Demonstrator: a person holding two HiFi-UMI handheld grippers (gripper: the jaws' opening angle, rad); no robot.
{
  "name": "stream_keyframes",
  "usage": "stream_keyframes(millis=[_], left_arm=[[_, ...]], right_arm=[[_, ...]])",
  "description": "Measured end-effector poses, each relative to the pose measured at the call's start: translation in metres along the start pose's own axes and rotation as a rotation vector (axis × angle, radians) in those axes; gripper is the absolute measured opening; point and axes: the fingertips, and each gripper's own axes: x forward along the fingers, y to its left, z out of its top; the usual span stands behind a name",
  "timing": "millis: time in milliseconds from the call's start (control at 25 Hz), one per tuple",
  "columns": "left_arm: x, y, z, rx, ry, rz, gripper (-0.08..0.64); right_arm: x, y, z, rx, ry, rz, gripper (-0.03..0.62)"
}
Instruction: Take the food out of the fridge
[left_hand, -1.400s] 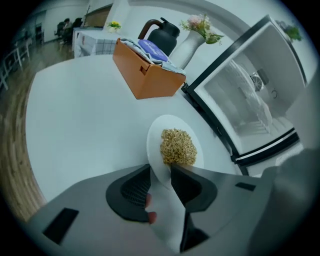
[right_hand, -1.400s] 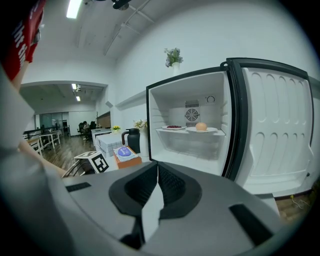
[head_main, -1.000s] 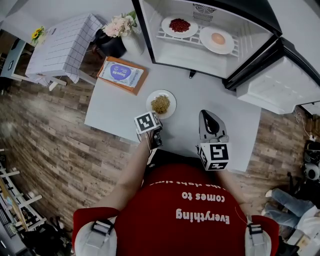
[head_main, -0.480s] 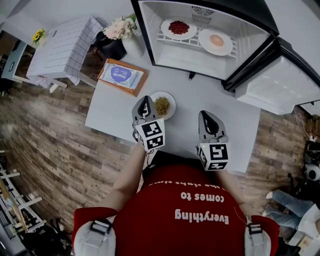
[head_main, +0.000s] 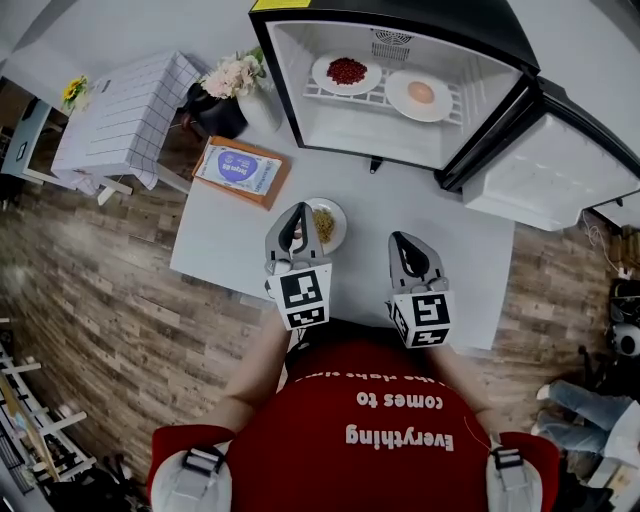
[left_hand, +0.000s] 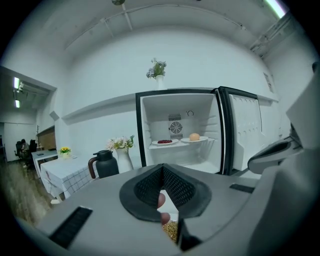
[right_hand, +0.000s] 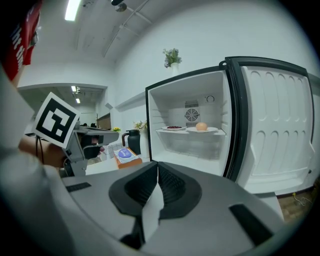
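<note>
Red food (head_main: 346, 71): a heap on a white plate (head_main: 322, 72), on the wire shelf (head_main: 380, 96) inside the fridge (head_main: 350, 128), at the shelf's left end.
Tan lump (head_main: 421, 92): round, on a second plate (head_main: 396, 97), same shelf, right of the red food. The two plates sit close; whether they touch cannot be told.
Fridge: stands at the far edge of the table (head_main: 230, 225), its door (head_main: 545, 175) swung wide to the right.
Grain plate (head_main: 341, 222): white, holding yellowish grains, on the table in front of the fridge and outside it, partly covered by the left gripper.
Left gripper (head_main: 297, 212): held above the table in front of the fridge and pointing toward it, over the grain plate's left edge. Its jaws are pressed together with nothing between them.
Right gripper (head_main: 405, 242): in front of the fridge, to the right of the left gripper and apart from it, also pointing at the fridge. Its jaws are closed and empty.
Book (head_main: 240, 168): orange-edged with a blue cover, flat on the table, in front of the fridge's left corner.
Jug (head_main: 215, 95) and flowers (head_main: 236, 50): just beside the fridge's left wall.
Checked table (head_main: 125, 95): further left of the fridge.
Plant (left_hand: 157, 70): on top of the fridge.
</note>
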Motion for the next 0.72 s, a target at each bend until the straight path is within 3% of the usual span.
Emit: stream_keyframes(millis=[520,600,720], left_arm=[[-0.006,0.005,-0.010,-0.024,0.026,0.001,0.008],[-0.006,0.004,-0.012,-0.027,0.031,-0.004,0.008],[-0.006,0.002,-0.014,-0.031,0.043,-0.013,0.008]], right_arm=[[0.028,-0.024,0.016,-0.012,0.003,0.032,0.015],[0.040,-0.038,0.025,0.051,0.001,0.039,0.015],[0.058,-0.060,0.040,0.300,-0.017,0.066,0.026]])
